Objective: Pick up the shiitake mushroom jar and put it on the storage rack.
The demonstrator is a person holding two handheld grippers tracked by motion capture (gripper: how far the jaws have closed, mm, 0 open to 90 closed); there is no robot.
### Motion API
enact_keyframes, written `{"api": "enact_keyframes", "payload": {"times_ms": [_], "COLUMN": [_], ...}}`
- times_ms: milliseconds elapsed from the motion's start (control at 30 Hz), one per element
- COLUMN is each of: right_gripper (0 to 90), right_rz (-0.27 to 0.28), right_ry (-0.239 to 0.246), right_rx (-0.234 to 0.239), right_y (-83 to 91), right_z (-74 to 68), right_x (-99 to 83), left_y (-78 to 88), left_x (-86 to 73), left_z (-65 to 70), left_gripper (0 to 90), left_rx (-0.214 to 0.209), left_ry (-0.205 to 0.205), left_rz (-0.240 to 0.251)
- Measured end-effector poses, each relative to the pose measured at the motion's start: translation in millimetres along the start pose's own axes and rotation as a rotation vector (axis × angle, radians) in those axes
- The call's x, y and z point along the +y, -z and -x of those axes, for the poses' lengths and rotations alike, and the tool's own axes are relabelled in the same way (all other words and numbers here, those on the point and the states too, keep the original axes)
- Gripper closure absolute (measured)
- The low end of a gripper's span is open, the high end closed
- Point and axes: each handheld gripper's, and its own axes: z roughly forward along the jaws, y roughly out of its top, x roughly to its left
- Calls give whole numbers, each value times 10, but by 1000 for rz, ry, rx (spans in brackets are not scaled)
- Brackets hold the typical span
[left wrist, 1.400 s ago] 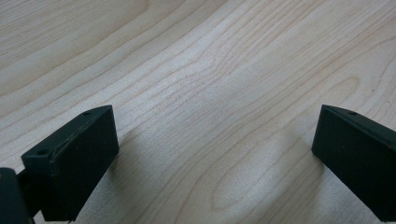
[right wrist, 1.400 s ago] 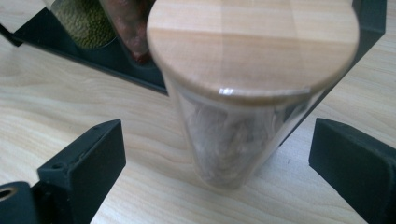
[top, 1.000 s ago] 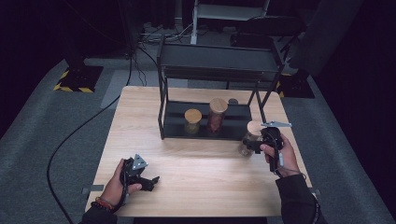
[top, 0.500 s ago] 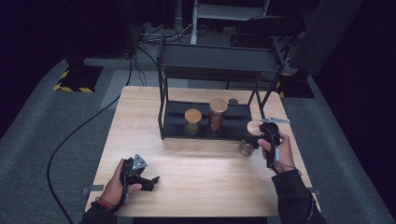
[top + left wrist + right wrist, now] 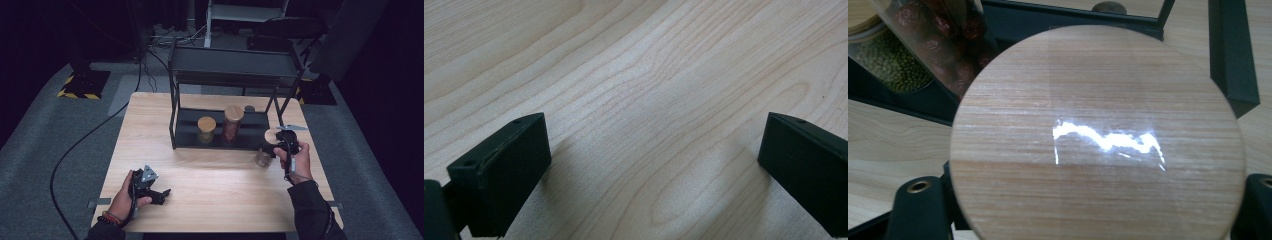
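Observation:
A glass jar with a round wooden lid (image 5: 272,136) (image 5: 1098,130) stands on the table just right of the black rack's front. My right gripper (image 5: 274,148) (image 5: 1088,205) comes at it from the right. Its jaws have just been closing, with the jar between them, and they now clamp the jar under the lid. One black finger (image 5: 918,205) shows beside the lid's lower left rim. My left gripper (image 5: 162,194) (image 5: 649,165) rests low on the wood near the front left, open, with nothing but bare table between its jaws.
The black two-tier rack (image 5: 235,62) stands at the back of the wooden table (image 5: 210,175). Its lower shelf holds a short jar of green beans (image 5: 206,129) (image 5: 888,60) and a taller jar of red fruit (image 5: 233,122) (image 5: 948,40). One rack leg (image 5: 1230,55) rises close behind the held jar.
The right gripper's jaws have closed in on the wooden-lidded jar, and the hand has shifted slightly toward it. The left hand and gripper have stayed where they were.

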Motion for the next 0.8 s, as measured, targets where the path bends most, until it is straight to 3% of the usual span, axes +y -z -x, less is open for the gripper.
{"api": "enact_keyframes", "payload": {"times_ms": [233, 800], "right_gripper": [243, 247], "right_rz": [2, 23], "right_ry": [28, 71], "right_rx": [-15, 3], "right_y": [12, 131], "right_z": [-57, -152], "right_x": [9, 109], "left_y": [0, 0], "left_x": [0, 1], "left_z": [0, 0], "left_gripper": [2, 2], "left_rx": [0, 0], "left_ry": [-1, -1], "left_rz": [0, 0]}}
